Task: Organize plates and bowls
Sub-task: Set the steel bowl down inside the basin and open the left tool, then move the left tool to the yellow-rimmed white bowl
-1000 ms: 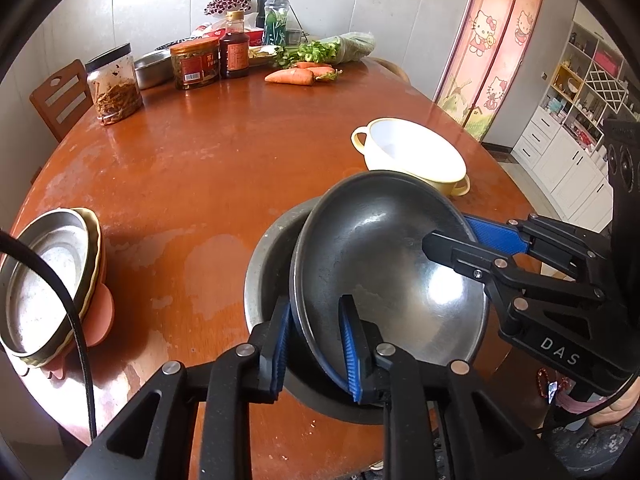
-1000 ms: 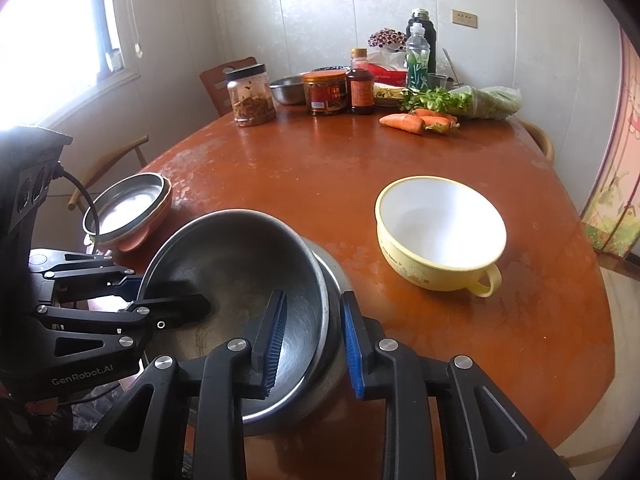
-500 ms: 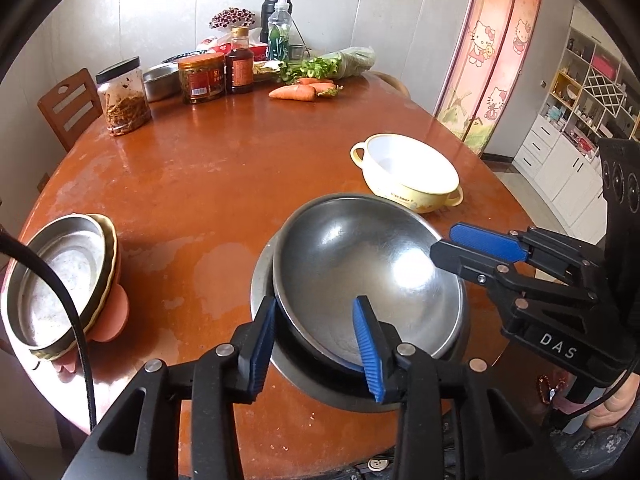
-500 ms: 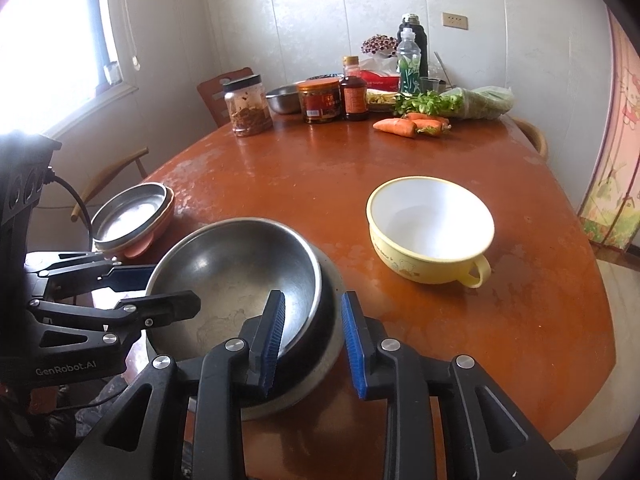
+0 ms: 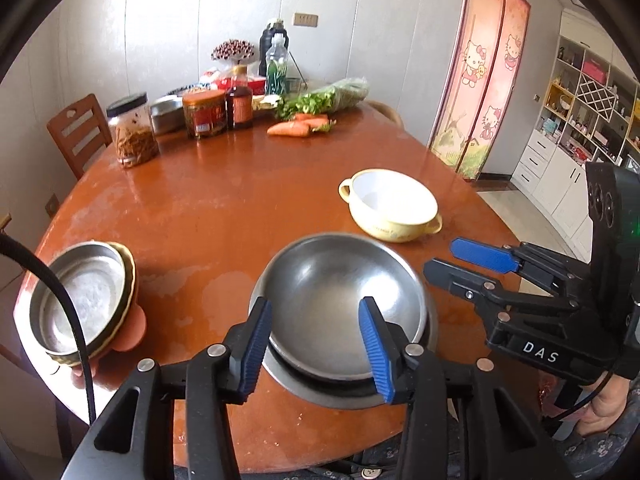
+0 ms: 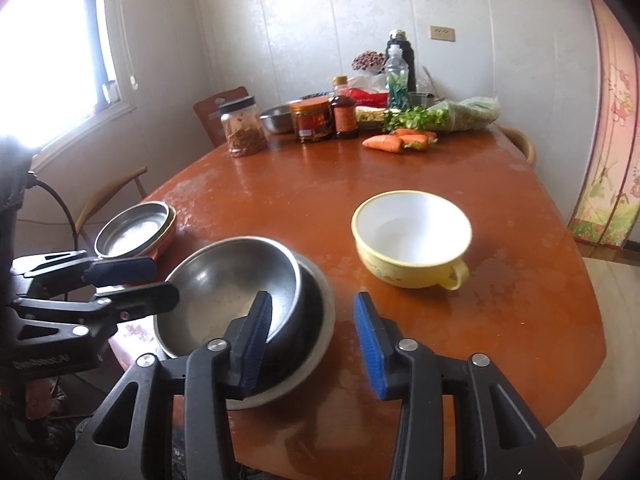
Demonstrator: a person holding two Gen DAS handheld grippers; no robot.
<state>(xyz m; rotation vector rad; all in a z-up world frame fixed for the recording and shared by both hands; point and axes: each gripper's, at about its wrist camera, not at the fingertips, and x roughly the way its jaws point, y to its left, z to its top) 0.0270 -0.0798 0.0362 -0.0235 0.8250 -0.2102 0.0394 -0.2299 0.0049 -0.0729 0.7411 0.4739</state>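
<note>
A: Lower centre of the left wrist view: steel bowl (image 5: pixel 340 300) nested in a wider steel basin (image 5: pixel 352 394) on the table (image 5: pixel 224 208); yellow bowl (image 5: pixel 392 208) at centre right.

B: Left gripper (image 5: pixel 316 344) and right gripper (image 6: pixel 312 340): jaws just opening, partly apart, gripping nothing.

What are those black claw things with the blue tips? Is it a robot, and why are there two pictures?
No robot: a person holds a black two-finger grabber in each hand, and each carries a camera looking along its fingers. One picture comes from the left gripper, one from the right gripper, so each also sees the other.

They look over a round reddish-brown wooden table. Near them a shiny steel bowl sits nested in a bigger grey metal basin. Beside it stands a yellow bowl with handles, white inside. At the edge is a stack of shallow metal dishes. At the back lie orange carrots and jars.

Both grabbers have just been opening and hold nothing now.
</note>
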